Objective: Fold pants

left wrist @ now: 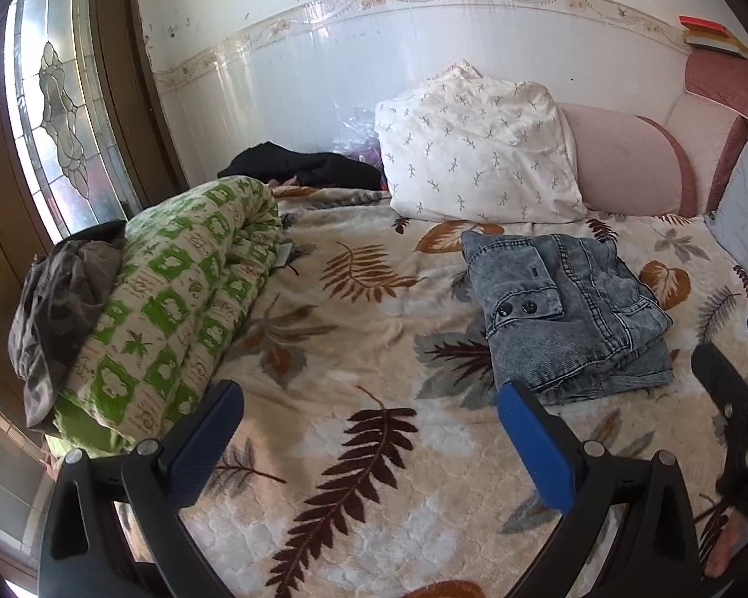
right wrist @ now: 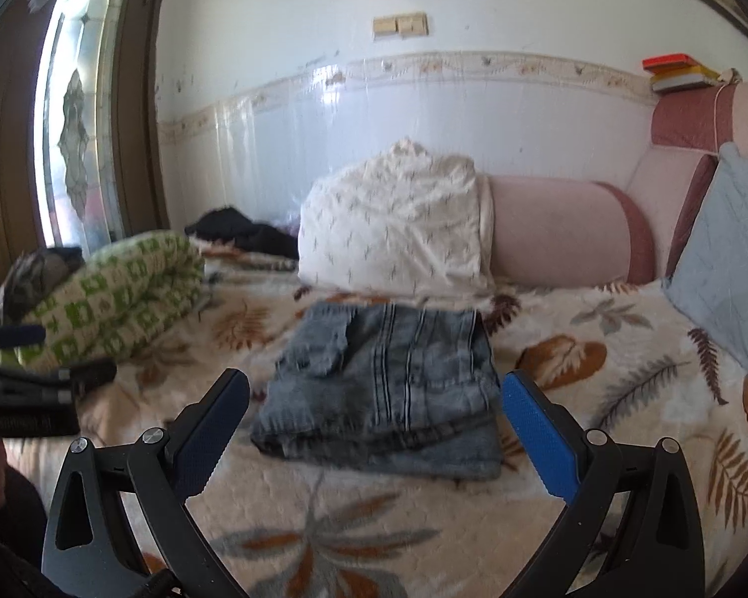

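The left gripper [left wrist: 369,401] has its two blue fingers spread wide apart, and nothing is between them. It hangs over a soft bedspread [left wrist: 374,473] with big leaf pictures on it. The jeans [left wrist: 568,309] lie ahead of it and a bit to its right, past its right fingertip. They are folded into a small, thick, square bundle. The cloth is faded grey-blue denim. A flap with two dark buttons sits on top, and the folded layers show at the near edge. Behind the jeans a white pillow [left wrist: 478,149] with tiny sprigs leans on a pink bolster [left wrist: 623,164]. Off to the gripper's left lies a rolled green and cream quilt [left wrist: 174,299]. The tip of the right gripper [left wrist: 738,373] shows at the far right edge, just beside the jeans.

From the right wrist camera, the right gripper [right wrist: 374,398] is also wide open and holds nothing. The jeans [right wrist: 389,388] lie straight ahead of it, in the gap between its two fingertips but farther back, flat on the bedspread [right wrist: 598,349]. This view is a little blurry. The jeans look like a neat stack, with dark stitched seam lines running down the top and the fold edges facing the gripper. The white pillow [right wrist: 394,219] is behind them. The left gripper [right wrist: 25,378] pokes in from the left edge, away from the jeans.
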